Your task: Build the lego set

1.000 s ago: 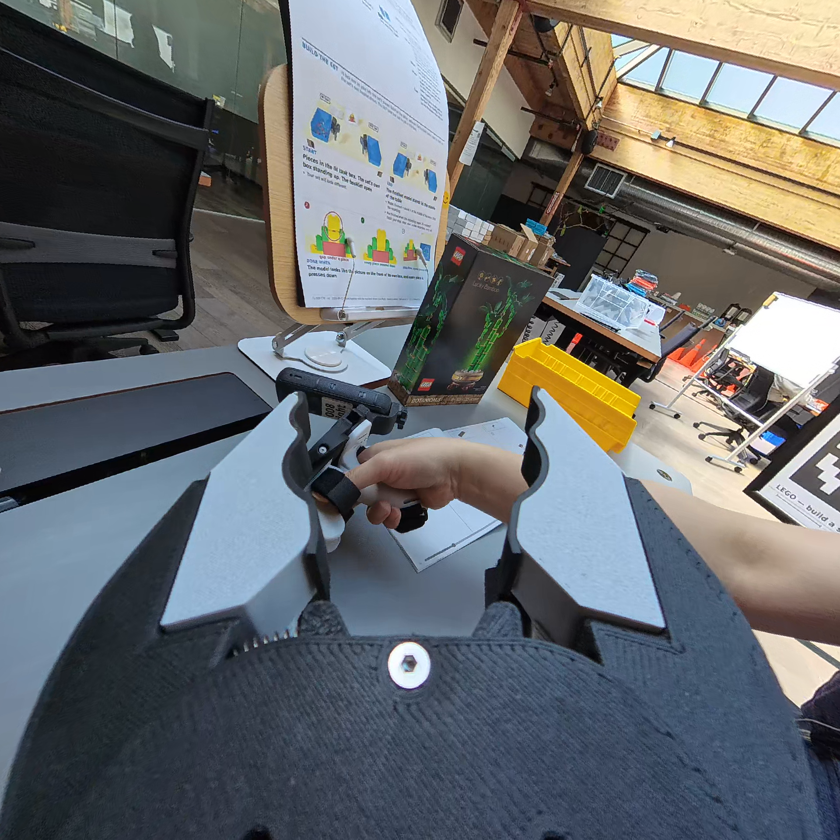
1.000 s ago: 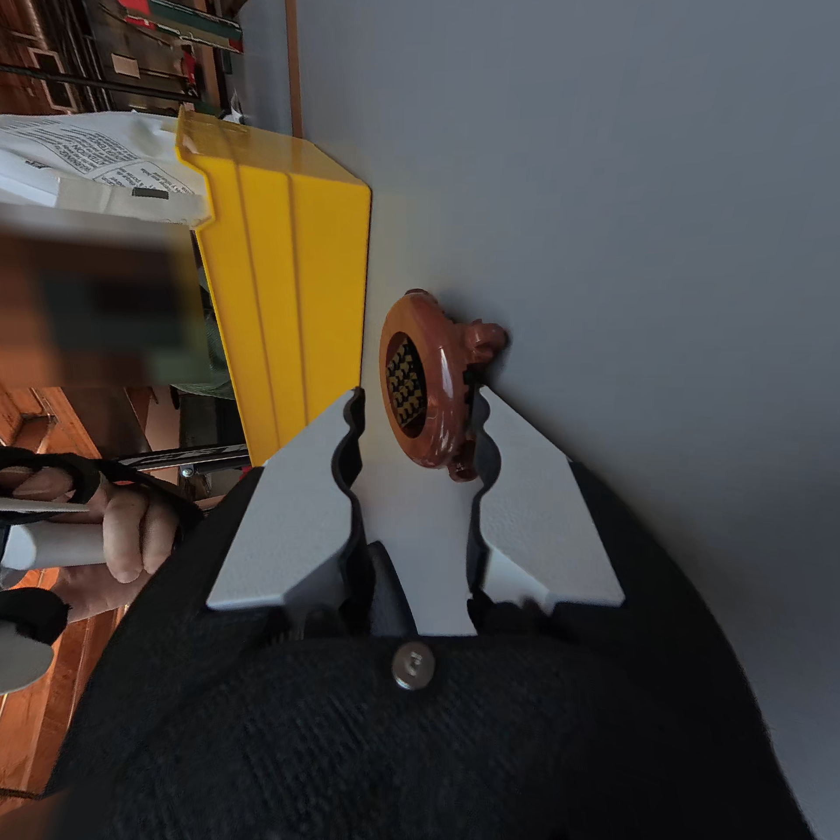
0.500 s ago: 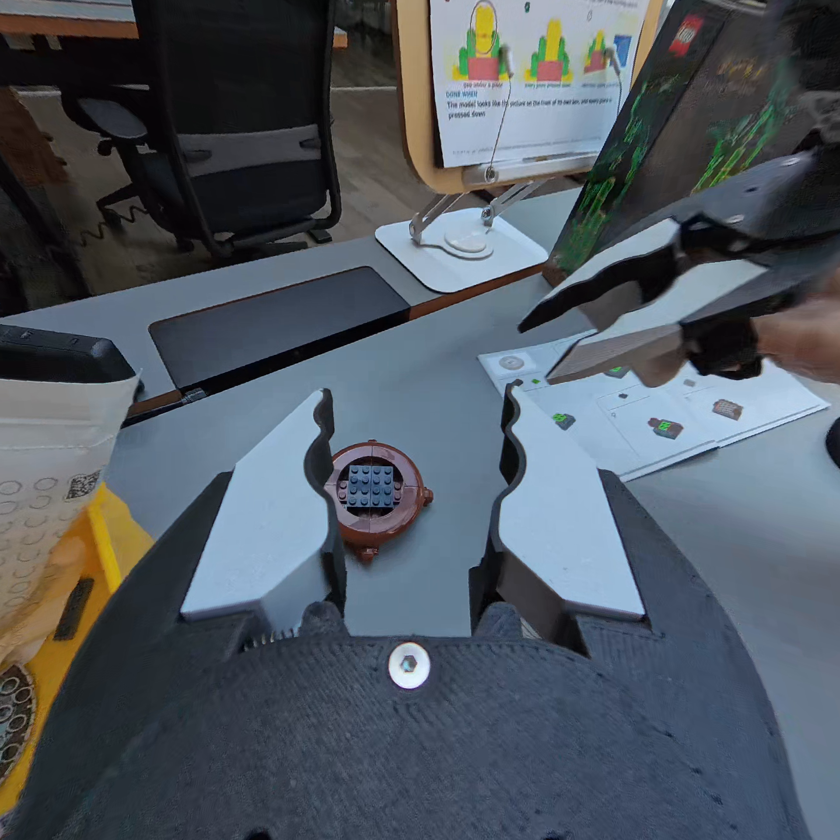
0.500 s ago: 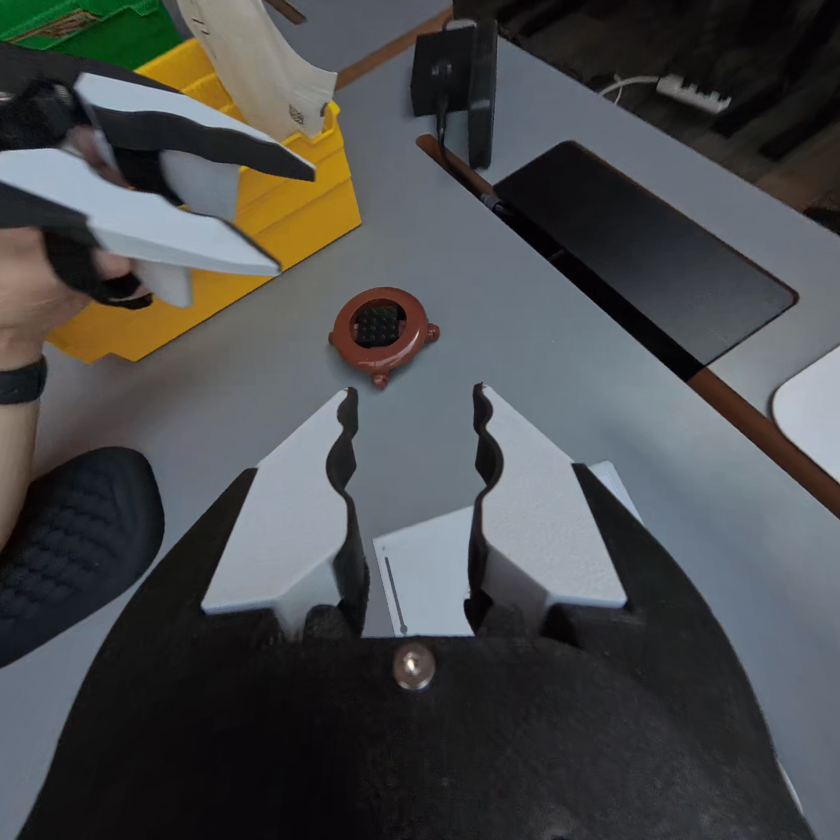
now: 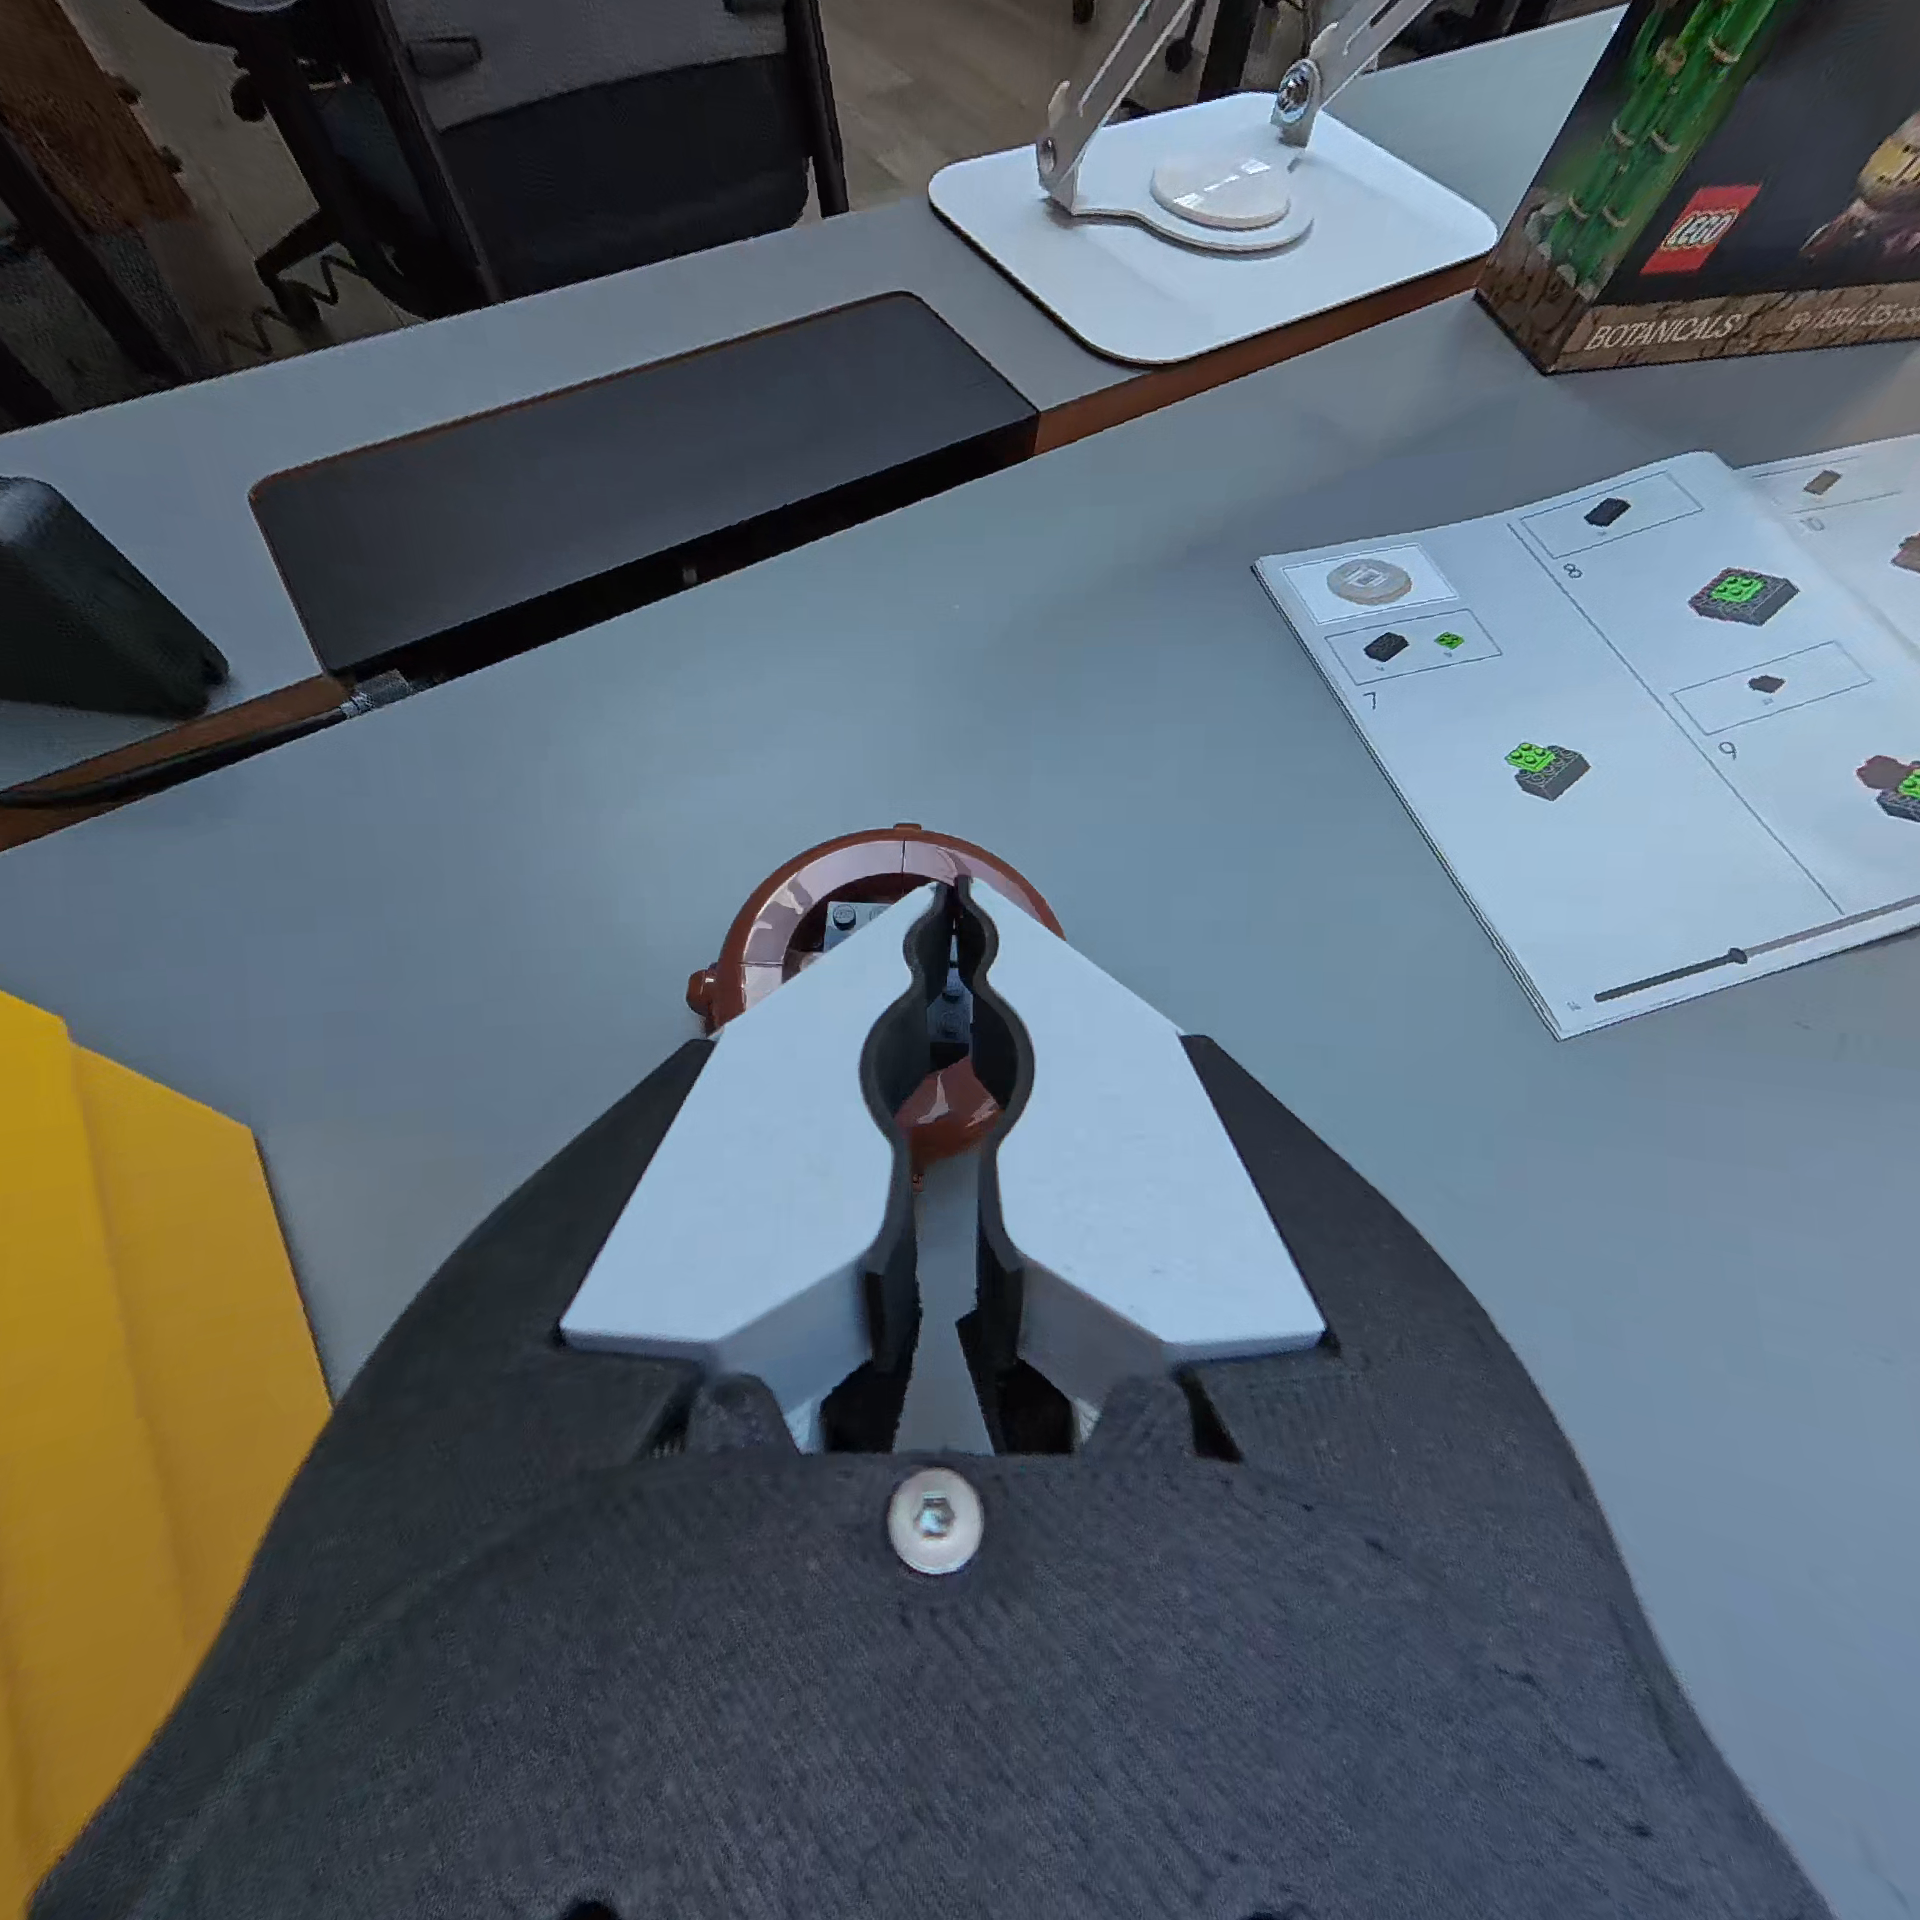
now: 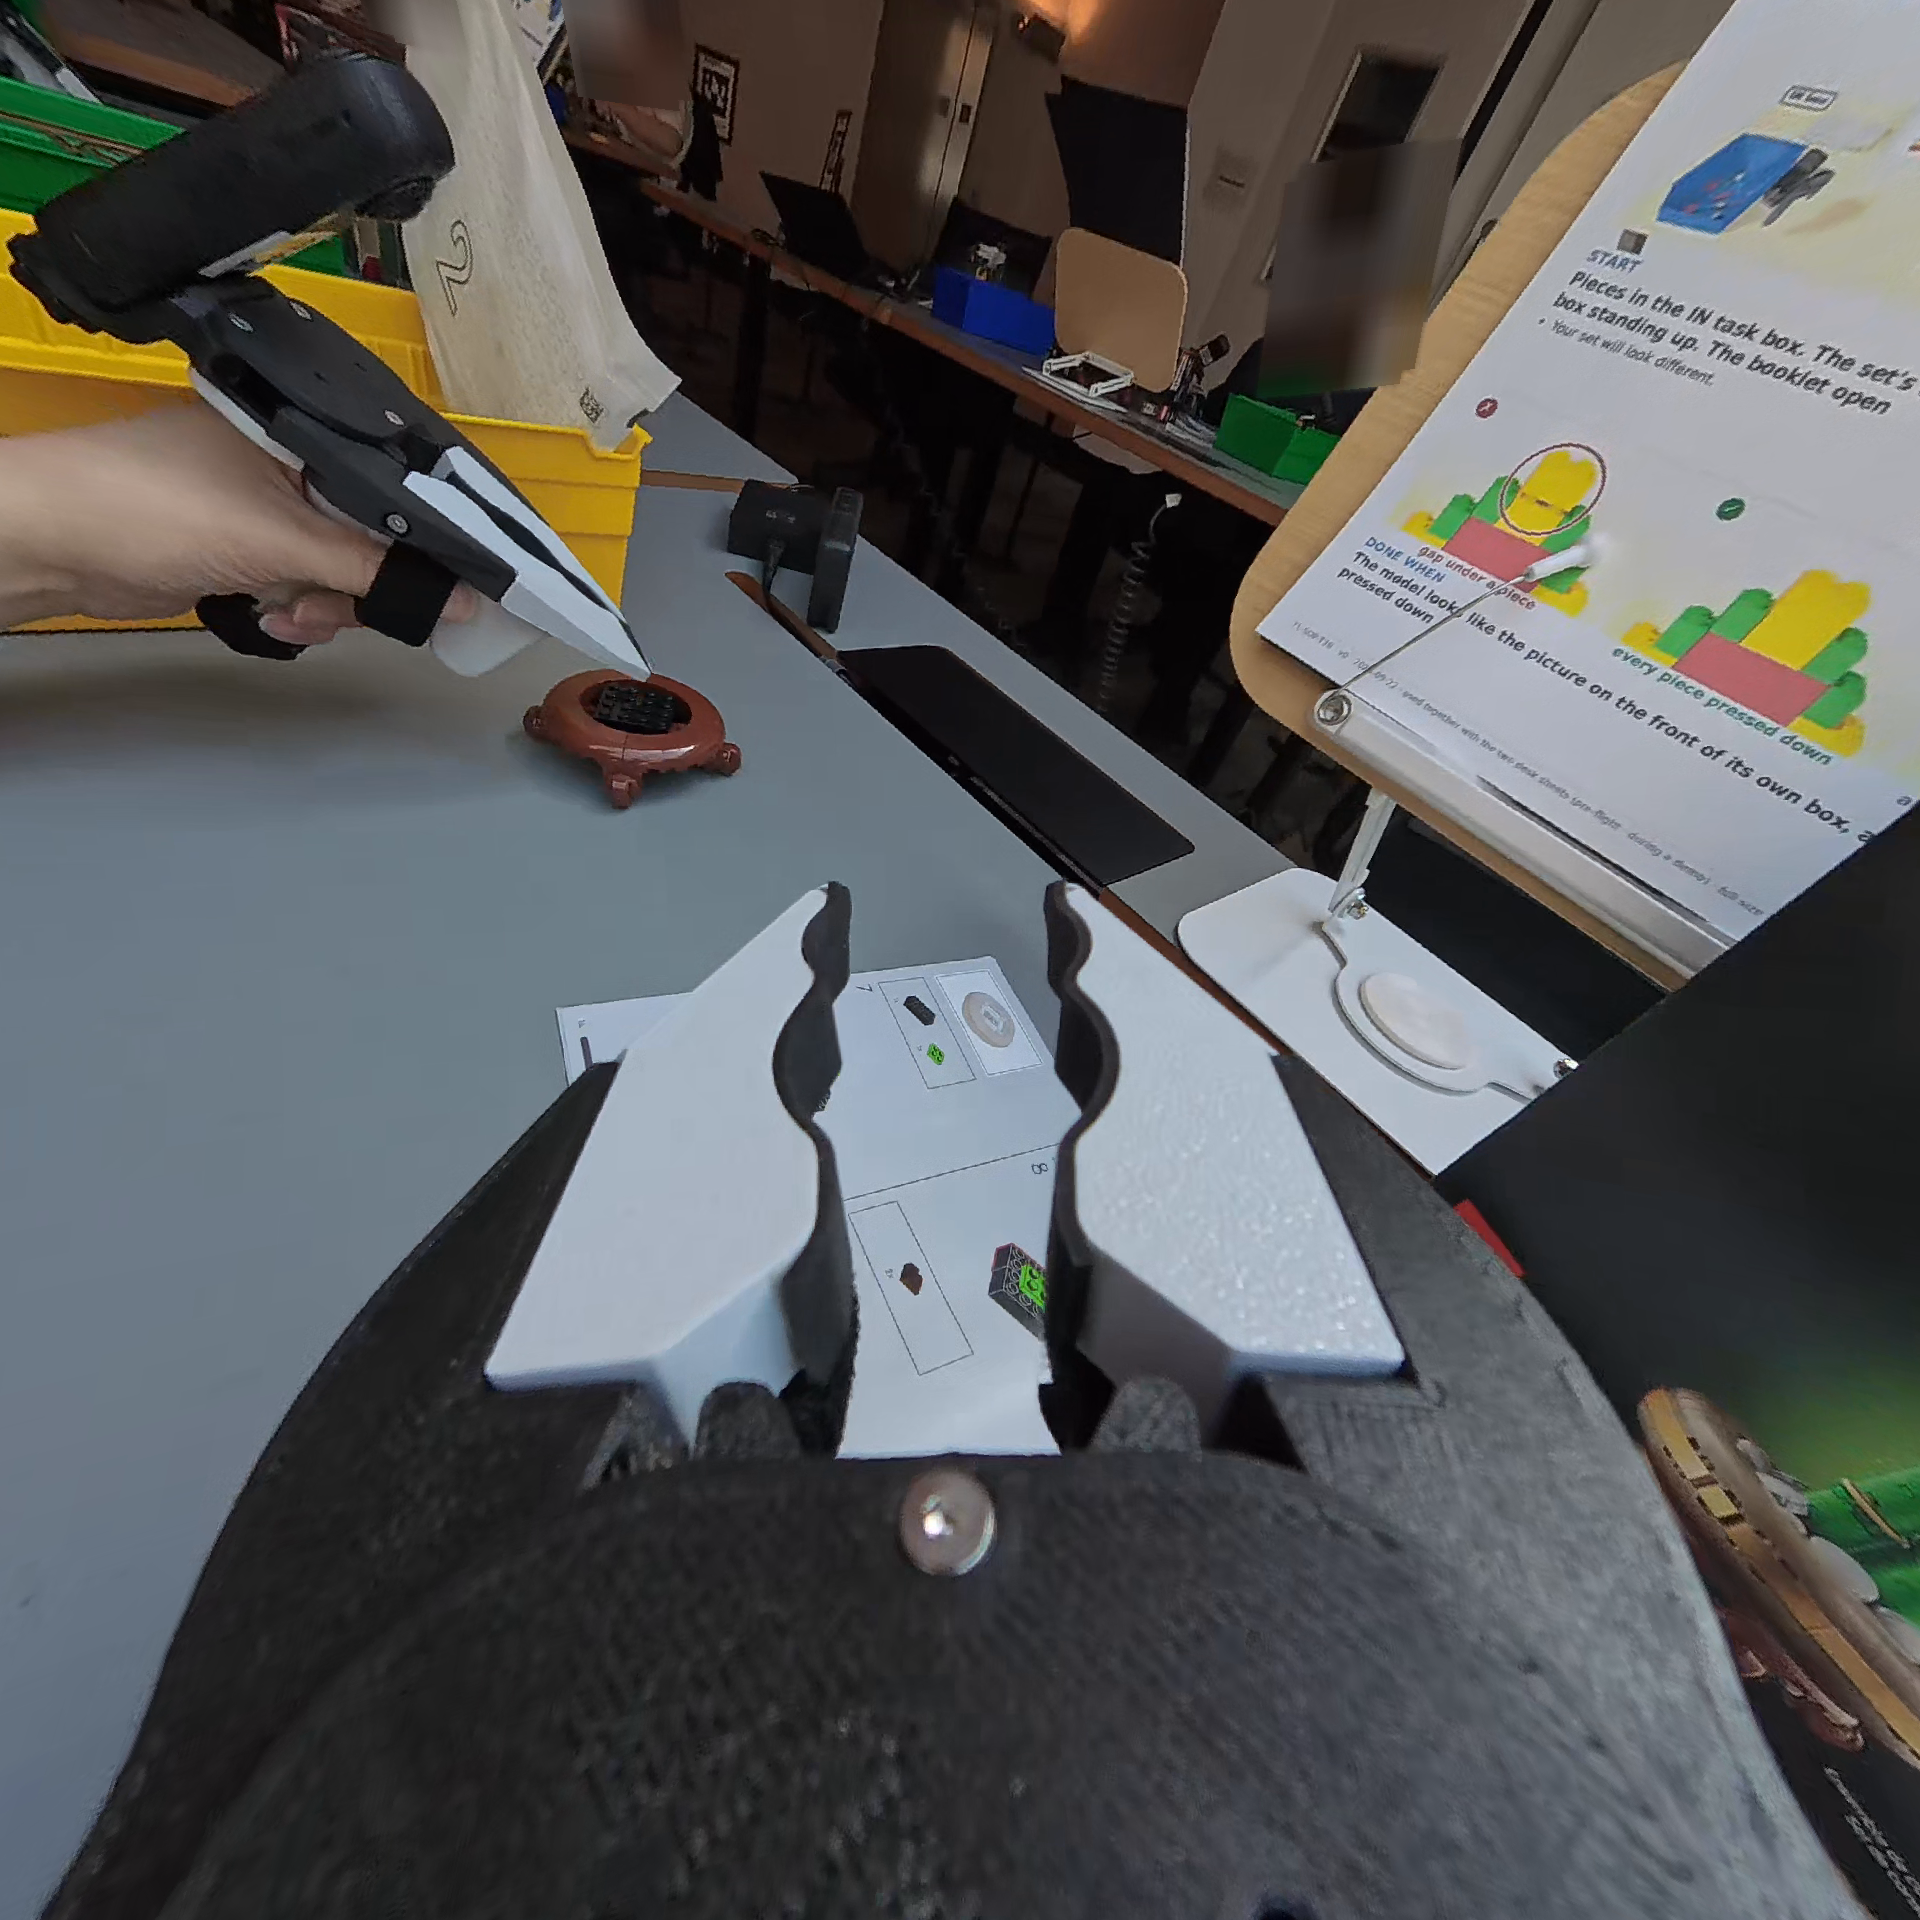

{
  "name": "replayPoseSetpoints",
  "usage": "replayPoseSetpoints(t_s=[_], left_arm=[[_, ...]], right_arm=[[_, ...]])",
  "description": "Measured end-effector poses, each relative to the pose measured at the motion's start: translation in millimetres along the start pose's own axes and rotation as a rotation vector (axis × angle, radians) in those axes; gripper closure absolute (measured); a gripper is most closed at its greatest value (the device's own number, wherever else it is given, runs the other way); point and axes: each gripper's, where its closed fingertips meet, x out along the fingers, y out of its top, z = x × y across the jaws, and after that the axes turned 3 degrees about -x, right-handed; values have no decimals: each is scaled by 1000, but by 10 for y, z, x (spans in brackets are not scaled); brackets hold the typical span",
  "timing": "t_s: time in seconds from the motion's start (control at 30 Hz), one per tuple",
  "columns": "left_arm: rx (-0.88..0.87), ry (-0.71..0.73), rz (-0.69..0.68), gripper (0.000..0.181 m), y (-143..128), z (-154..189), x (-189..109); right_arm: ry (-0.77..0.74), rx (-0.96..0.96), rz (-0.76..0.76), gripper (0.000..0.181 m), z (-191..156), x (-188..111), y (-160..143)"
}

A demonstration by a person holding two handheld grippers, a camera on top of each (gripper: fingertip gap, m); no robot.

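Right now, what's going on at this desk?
A person is building a lego set with two handheld claws. The left claw is closed, its tips pressing down on the dark bricks inside the round brown base on the grey table. The right claw hangs open and empty above the open instruction booklet.
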Motion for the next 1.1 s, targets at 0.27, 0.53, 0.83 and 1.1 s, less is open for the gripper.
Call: replayPoseSetpoints(t_s=[0.27, 0.53, 0.83, 1.1], left_arm=[[43, 31, -76, 181, -169, -27, 49], [31, 32, -101, 181, -205, -39, 67], [-30, 47, -58, 181, -131, -105, 78], [-23, 51, -78, 181, -149, -105, 90]], right_arm=[[-8, -20, 14, 143, 22, -40, 35], [-4, -59, -14, 143, -31, -2, -28], [-10, -125, -21, 143, -72, -1, -17], [135, -265, 52, 143, -754, 83, 109]])
